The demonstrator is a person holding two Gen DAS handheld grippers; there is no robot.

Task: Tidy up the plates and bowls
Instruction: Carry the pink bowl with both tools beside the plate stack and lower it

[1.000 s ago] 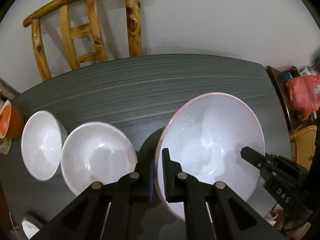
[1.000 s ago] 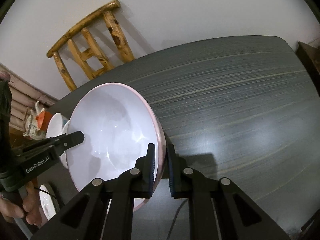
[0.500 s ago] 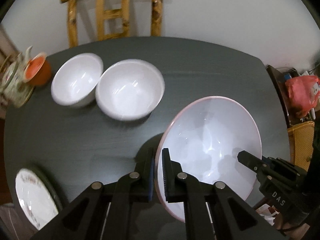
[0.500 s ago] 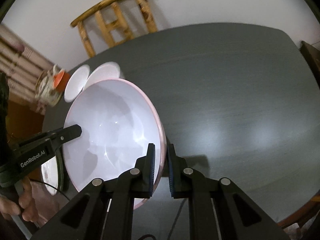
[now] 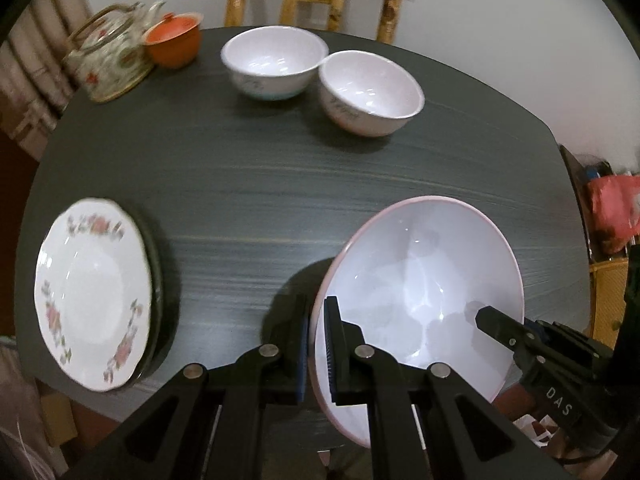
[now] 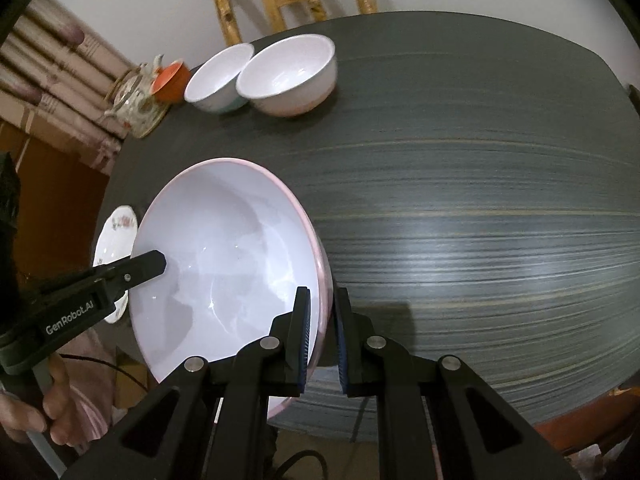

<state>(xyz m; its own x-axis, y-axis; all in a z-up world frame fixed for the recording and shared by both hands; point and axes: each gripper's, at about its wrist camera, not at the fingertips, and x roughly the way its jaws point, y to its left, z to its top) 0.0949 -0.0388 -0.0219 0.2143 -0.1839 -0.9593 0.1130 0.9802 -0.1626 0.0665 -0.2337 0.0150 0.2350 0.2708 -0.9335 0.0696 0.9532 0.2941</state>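
glossy round pink-rimmed bowl [image 5: 420, 280] pinched at opposite rims by left gripper [image 5: 316, 344] and right gripper [image 6: 322, 332]

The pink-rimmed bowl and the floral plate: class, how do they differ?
The pink-rimmed bowl is deep and plain inside; the floral plate is shallow with rose motifs. The bowl is clamped at opposite rims by both grippers; the plate lies untouched on a darker plate. Both are white inside.

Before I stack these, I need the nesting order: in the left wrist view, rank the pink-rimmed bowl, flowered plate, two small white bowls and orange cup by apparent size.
1. Pink-rimmed bowl, though nearest.
2. Flowered plate.
3. Two small white bowls, alike.
4. Orange cup.
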